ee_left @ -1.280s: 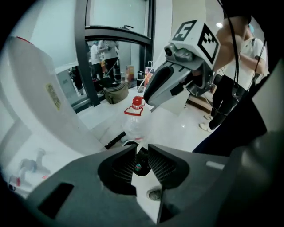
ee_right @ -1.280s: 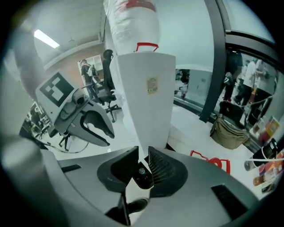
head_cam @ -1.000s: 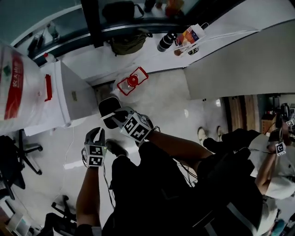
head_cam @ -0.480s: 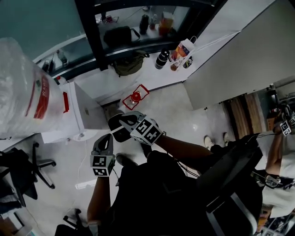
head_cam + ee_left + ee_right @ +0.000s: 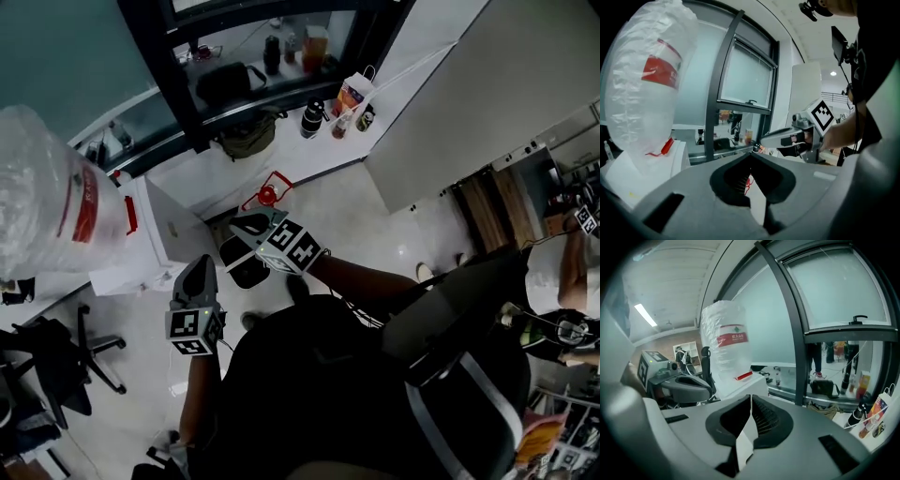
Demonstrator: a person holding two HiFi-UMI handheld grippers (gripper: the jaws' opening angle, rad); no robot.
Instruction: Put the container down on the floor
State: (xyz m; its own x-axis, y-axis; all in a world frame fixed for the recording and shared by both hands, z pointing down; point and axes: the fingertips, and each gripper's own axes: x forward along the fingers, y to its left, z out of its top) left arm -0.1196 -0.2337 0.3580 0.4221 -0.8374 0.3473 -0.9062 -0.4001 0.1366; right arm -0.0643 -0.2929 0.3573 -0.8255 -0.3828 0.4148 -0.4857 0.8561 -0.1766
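bright daylight, heavy fisheye distortion

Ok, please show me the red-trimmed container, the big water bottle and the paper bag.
red-trimmed container (image 5: 267, 195): head view, on the red part at its middle.
big water bottle (image 5: 725, 364): right gripper view, on its body below the label.
paper bag (image 5: 351, 95): head view, on its printed front.

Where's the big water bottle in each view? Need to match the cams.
Head view: bottle at the far left edge, on the white cabinet.
Left gripper view: bottle fills the upper left, left of the window.
Right gripper view: bottle just left of centre, upright on the cabinet.
Shared landmark: the dark window post, to the bottle's right in all three.
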